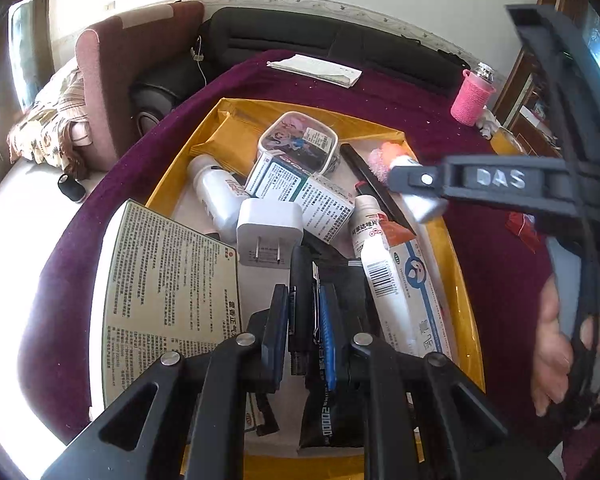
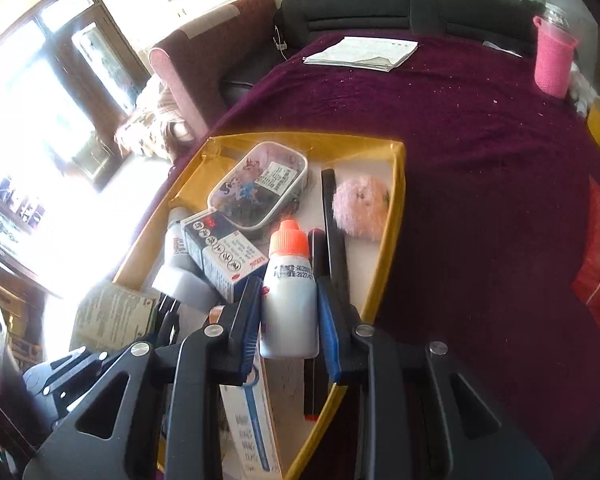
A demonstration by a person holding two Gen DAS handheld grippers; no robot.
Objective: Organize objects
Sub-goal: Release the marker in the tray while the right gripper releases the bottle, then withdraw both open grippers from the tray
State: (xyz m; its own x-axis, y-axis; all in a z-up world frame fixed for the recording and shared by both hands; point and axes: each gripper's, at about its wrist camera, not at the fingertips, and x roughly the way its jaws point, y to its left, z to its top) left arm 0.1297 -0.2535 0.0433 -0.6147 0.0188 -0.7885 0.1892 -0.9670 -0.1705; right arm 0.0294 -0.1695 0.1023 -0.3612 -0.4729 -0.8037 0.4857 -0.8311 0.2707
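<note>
Left wrist view: the left claw (image 1: 304, 320) is clamped on a black pen (image 1: 300, 280) low over the yellow tray (image 1: 456, 248), which sits on the purple-clothed bench (image 1: 480, 264). A white charger (image 1: 269, 226) lies at 12 o'clock of the pen.

Right wrist view: the right claw (image 2: 290, 312) grips a white dropper bottle (image 2: 289, 296) with an orange cap above the tray (image 2: 394, 216); a pink fluffy ball (image 2: 360, 205) lies at 1 o'clock.

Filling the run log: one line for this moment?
left tool: shut on pen | right tool: shut on bottle | both over tray
</note>
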